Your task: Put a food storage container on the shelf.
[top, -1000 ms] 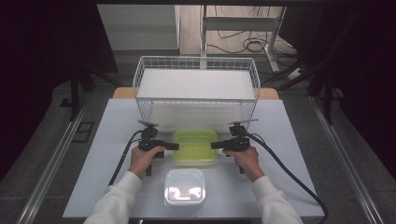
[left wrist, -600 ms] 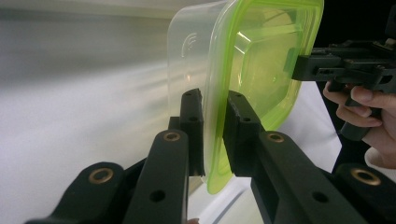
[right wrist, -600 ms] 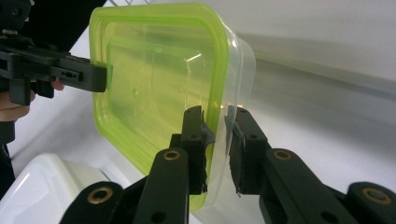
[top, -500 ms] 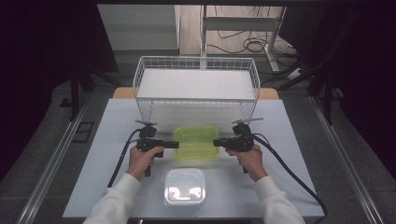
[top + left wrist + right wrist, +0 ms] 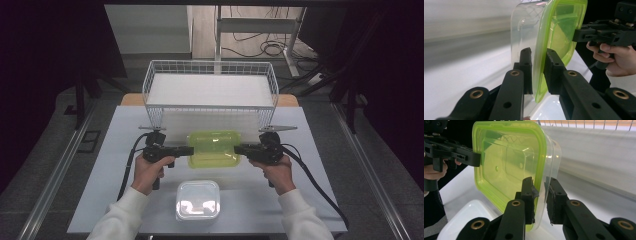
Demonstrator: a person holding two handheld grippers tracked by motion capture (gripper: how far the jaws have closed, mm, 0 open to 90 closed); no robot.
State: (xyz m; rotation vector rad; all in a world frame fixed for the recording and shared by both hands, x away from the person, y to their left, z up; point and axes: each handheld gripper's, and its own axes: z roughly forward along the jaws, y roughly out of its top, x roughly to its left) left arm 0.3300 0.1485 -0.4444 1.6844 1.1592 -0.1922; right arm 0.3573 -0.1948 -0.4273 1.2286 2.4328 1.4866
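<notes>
White table (image 5: 120,165): both claws (left (image 5: 190,149), right (image 5: 237,148)) grip green-lidded container (image 5: 214,148)

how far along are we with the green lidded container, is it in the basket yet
Not yet. Done: both grippers have a grip, the left gripper and right gripper each clamped on an end rim of the green-lidded container. In hand: it is held between them, in front of the wire basket. Left, probably: carrying it into the basket and releasing. The white container sits untouched near the table edge.
</notes>
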